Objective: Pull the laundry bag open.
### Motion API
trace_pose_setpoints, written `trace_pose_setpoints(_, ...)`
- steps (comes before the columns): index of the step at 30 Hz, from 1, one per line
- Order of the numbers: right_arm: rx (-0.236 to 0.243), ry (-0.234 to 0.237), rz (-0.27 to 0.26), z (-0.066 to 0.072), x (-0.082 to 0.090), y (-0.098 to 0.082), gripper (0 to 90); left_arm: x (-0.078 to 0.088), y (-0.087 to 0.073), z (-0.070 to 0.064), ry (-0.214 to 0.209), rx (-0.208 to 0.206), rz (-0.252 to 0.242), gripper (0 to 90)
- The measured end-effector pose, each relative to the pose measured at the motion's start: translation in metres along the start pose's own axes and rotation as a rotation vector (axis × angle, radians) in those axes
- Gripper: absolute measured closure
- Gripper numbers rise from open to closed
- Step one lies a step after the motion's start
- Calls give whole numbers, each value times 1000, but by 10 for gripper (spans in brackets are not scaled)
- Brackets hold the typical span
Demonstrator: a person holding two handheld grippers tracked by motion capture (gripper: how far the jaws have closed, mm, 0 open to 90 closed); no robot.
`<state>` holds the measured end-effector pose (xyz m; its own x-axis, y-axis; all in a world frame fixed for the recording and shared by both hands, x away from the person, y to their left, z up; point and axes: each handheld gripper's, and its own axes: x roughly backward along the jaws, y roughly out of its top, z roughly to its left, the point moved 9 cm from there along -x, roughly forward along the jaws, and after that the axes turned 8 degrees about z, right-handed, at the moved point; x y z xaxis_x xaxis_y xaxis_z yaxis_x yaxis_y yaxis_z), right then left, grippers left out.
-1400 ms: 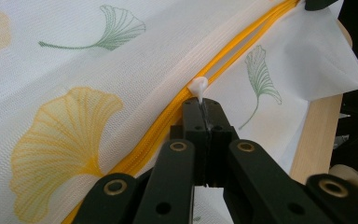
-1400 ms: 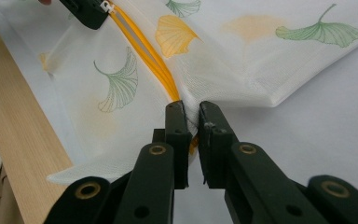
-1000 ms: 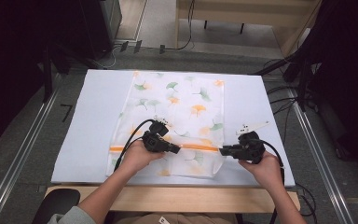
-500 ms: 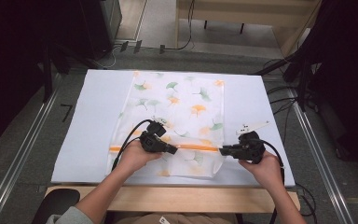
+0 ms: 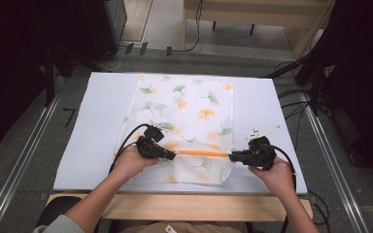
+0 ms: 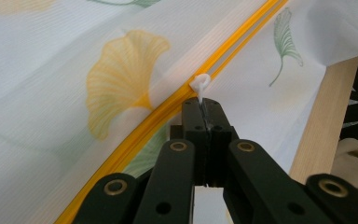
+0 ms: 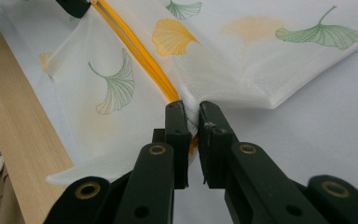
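Nearest the person, along the wooden front edge of the tabletop (image 5: 184, 206), both hands work the near end of a thin mesh bag (image 5: 184, 116) printed with ginkgo leaves, which lies flat on a pale blue-white cover sheet (image 5: 97, 126) and reaches from the near edge toward the far one. An orange zipper (image 5: 201, 153) runs across the bag close to its near end.

The left tongs (image 6: 204, 103) are clamped fully together on the small white zipper pull (image 6: 200, 84), whose loop stands just clear of the tips, right on the orange track. In the high view they sit at the zipper's left part (image 5: 172, 156).

The right tongs (image 7: 192, 114) are pinched narrow on the bag's right edge, where the orange track ends, with a fold of mesh and zipper tape caught between the tips; in the high view they lie at the bag's right side (image 5: 231, 157).

The bag looks very light, limp and a little slippery, so it will bunch and lift rather than resist. It needs one anchor on the tape end and one grip on the pull, as now; the pull is tiny and could slip out if tugged at an angle, and the fine mesh may snag.

Farther off, the rest of the bag lies smooth and untouched.
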<state>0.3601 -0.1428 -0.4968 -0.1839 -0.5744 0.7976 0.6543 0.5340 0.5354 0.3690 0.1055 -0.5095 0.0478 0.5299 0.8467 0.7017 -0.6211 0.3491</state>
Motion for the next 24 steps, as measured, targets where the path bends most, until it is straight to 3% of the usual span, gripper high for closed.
trace_pose_setpoints(24,0,1,8,-1,-1,-1,850,3,-2,2,-15,24,-23,900)
